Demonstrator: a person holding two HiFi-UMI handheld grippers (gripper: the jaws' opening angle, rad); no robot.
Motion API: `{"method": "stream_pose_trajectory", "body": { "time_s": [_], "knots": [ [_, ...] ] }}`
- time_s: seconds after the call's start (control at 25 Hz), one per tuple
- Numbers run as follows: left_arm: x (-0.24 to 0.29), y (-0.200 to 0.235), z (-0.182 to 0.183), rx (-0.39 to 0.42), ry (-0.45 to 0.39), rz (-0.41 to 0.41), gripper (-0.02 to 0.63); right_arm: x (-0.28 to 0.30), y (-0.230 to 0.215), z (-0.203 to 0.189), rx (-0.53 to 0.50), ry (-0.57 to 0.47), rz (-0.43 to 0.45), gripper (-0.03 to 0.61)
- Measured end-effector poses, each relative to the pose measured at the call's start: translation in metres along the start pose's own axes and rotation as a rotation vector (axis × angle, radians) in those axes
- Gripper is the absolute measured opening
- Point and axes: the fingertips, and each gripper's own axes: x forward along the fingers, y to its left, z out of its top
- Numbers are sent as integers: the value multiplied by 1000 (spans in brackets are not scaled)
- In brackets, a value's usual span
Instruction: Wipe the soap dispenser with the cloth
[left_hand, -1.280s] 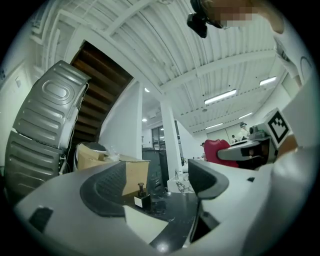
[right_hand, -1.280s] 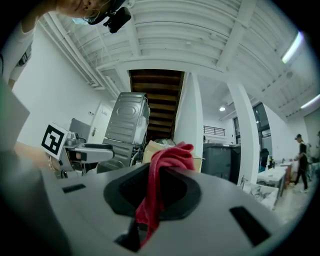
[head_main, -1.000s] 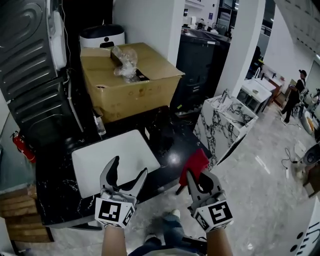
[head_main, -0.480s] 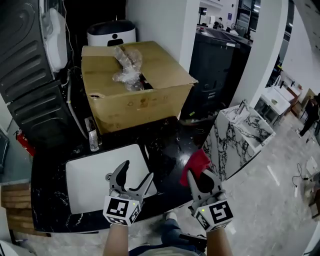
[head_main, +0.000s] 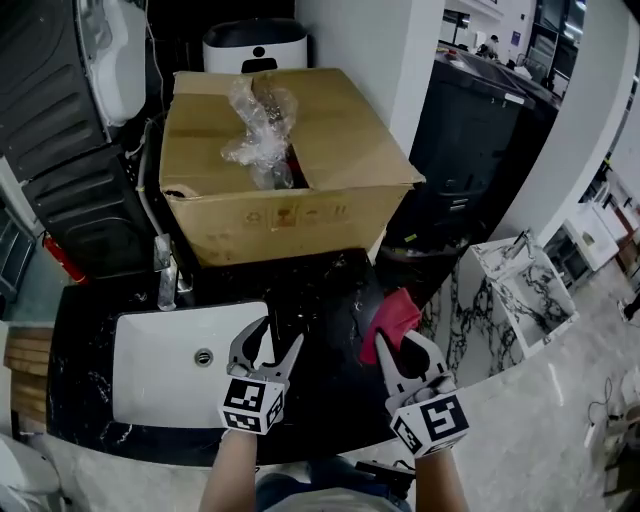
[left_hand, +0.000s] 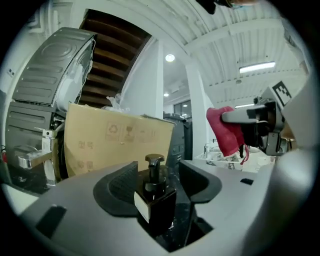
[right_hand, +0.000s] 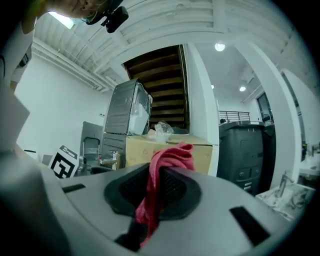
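The soap dispenser (left_hand: 156, 197) stands upright on the black table (head_main: 330, 290), squarely between the jaws of the left gripper (head_main: 272, 342), with its long axis vertical and its pump head on top. Those jaws have just been closing around it and now stand partly open; a sliver of gap seems to remain at the right pad, so it does not yet look clamped. The right gripper (head_main: 400, 342) is closed on the red cloth (head_main: 392, 318), which hangs off to the right of the left gripper and apart from the bottle. The left hand is therefore the nearer, and I judge the cloth must travel leftward to reach the bottle. The dispenser carries a pale label with no legible print. The cardboard box (head_main: 290, 215) beyond the grippers shows a recycling mark and characters too blurred to read.
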Motion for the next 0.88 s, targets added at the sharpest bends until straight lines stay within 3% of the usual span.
{"method": "stream_pose_trajectory", "body": {
  "time_s": [0.32, 0.4, 0.48, 0.56, 0.72, 0.88],
  "knots": [
    [42, 5, -16, 25, 51, 50, 209, 20, -27, -22, 27, 34, 56, 49],
    [46, 6, -15, 46, 47, 57, 174, 23, -28, -26, 29, 43, 61, 49],
    [48, 8, -14, 74, 40, 71, 100, 24, -28, -28, 29, 51, 66, 49],
    [48, 10, -14, 86, 40, 73, 98, 26, -25, -30, 28, 57, 71, 49],
    [47, 3, -13, 67, 54, 0, 96, 33, -6, -30, 17, 73, 102, 49],
    [40, -9, -16, 90, 81, -108, 95, 47, 29, -23, 8, 67, 189, 49]
  ]
}}
